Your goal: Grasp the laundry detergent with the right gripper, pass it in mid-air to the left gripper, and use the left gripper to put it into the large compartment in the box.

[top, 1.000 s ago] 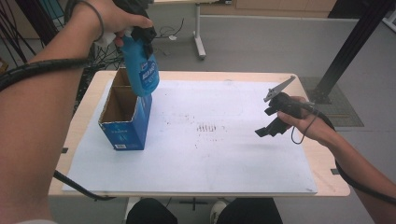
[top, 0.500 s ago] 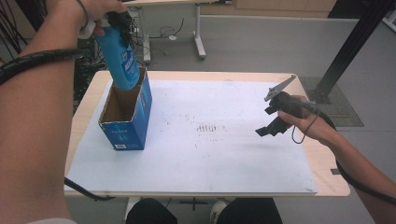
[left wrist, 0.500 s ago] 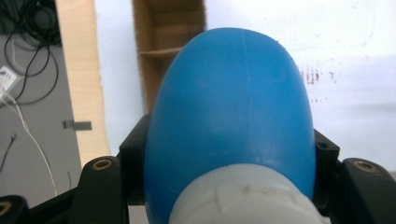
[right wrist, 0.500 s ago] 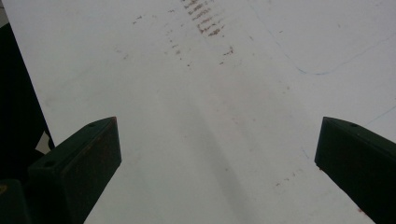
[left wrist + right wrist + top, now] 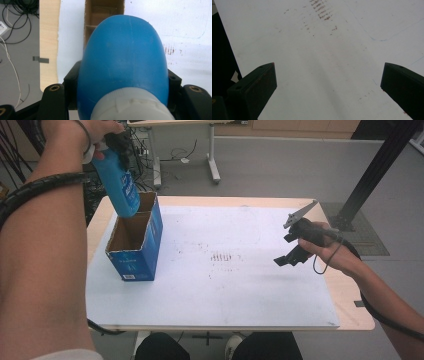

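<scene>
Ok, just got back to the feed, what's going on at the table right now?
The person's left claw is clamped on a blue bottle, holding it tilted in the air over the far end of an open blue cardboard box standing at the left of the white-topped table. The bottle's lower end hangs at the box's opening, not clearly inside. The right claw hovers open and empty above the table's right side, holding nothing.

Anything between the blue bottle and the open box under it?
Nothing visible. The left gripper holds the bottle tilted over the box, whose top is open; the left gripper view shows a cardboard divider inside, with bare compartments.
</scene>
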Motion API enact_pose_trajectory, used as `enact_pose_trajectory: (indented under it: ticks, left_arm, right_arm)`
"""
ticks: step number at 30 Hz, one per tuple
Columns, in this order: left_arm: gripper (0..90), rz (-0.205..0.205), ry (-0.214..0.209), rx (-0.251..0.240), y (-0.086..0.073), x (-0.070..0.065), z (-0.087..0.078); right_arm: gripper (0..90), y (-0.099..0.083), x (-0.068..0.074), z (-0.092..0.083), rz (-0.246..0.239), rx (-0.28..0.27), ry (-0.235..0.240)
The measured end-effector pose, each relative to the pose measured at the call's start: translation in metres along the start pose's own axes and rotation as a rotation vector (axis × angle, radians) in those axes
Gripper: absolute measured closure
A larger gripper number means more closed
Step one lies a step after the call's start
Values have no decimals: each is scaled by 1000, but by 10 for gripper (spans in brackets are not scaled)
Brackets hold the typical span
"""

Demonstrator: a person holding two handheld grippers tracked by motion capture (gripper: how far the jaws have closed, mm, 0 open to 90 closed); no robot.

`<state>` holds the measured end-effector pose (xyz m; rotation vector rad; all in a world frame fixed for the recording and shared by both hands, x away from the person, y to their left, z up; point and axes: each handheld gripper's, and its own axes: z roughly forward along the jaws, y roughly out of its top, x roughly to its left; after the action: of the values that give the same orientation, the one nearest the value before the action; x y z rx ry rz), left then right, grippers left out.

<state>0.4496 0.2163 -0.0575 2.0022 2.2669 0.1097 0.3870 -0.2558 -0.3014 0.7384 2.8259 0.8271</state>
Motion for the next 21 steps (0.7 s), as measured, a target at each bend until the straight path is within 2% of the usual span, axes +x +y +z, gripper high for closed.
enact_pose_trajectory:
  ticks: [11,21]
  left_arm:
    - [375,-46,6,-1,2,6,8]
    - [375,-60,20,9,1,12,15]
  right_arm:
    - [3,1,-1,0,-6,2,0]
    - [3,6,0,3,-19,2,9]
